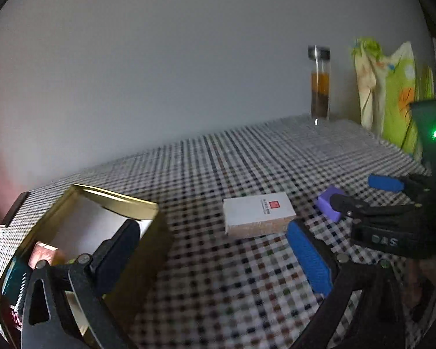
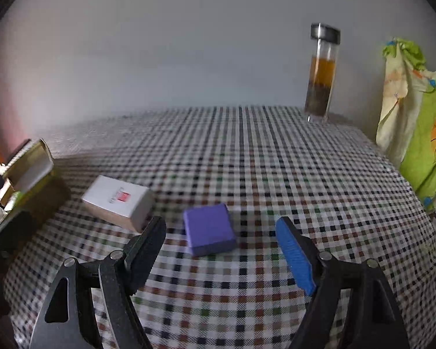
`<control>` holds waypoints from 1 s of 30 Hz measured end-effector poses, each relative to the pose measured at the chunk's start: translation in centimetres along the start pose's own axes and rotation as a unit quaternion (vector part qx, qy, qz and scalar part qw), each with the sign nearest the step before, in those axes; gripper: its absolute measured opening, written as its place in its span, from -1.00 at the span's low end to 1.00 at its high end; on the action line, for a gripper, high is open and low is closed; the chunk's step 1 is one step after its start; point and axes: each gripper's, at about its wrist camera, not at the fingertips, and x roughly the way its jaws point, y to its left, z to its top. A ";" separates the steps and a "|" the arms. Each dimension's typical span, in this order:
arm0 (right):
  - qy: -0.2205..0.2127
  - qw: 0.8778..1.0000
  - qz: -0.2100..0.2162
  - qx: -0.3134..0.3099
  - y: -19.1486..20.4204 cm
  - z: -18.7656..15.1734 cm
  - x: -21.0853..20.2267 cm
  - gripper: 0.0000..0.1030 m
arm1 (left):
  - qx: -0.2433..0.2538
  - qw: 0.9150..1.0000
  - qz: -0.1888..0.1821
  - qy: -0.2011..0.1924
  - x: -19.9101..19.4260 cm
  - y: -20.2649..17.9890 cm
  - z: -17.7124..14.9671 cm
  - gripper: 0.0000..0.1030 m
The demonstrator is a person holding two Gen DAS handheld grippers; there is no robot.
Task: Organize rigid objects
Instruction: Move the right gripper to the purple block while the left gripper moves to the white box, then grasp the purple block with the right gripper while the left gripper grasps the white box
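A gold tin box stands open at the left of the checked table, with small items inside; it also shows in the right wrist view. A white box with a red logo lies flat in the middle. A purple block lies to its right. My left gripper is open and empty, its left finger beside the tin. My right gripper is open, with the purple block lying between its fingertips; it also shows in the left wrist view.
A glass bottle with amber liquid stands at the back by the wall. A green and yellow patterned cloth hangs at the right edge of the table.
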 end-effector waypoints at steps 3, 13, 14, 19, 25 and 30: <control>0.016 1.000 0.011 -0.002 -0.3 0.1 1.1 0.55 | 0.007 1.000 -0.005 0.021 1.7 -0.7 0.5 0.99; 0.076 0.997 0.018 -0.014 0.2 0.5 4.0 -0.17 | 0.031 0.999 -0.012 0.043 3.0 -2.1 0.2 0.99; 0.075 0.997 0.019 -0.013 0.1 0.5 4.0 -0.17 | 0.029 0.998 -0.016 0.047 3.2 -2.1 0.3 0.99; 0.047 0.999 0.003 0.009 -0.8 0.6 2.8 -0.18 | 0.031 0.997 -0.032 0.056 3.5 -2.8 0.4 0.99; 0.038 0.999 -0.016 0.025 -1.7 1.1 2.5 -0.17 | 0.054 0.995 -0.029 0.080 5.4 -4.2 0.7 0.99; 0.039 0.999 -0.017 0.028 -2.0 1.4 2.9 -0.17 | 0.051 0.993 -0.038 0.102 6.5 -3.9 1.0 0.80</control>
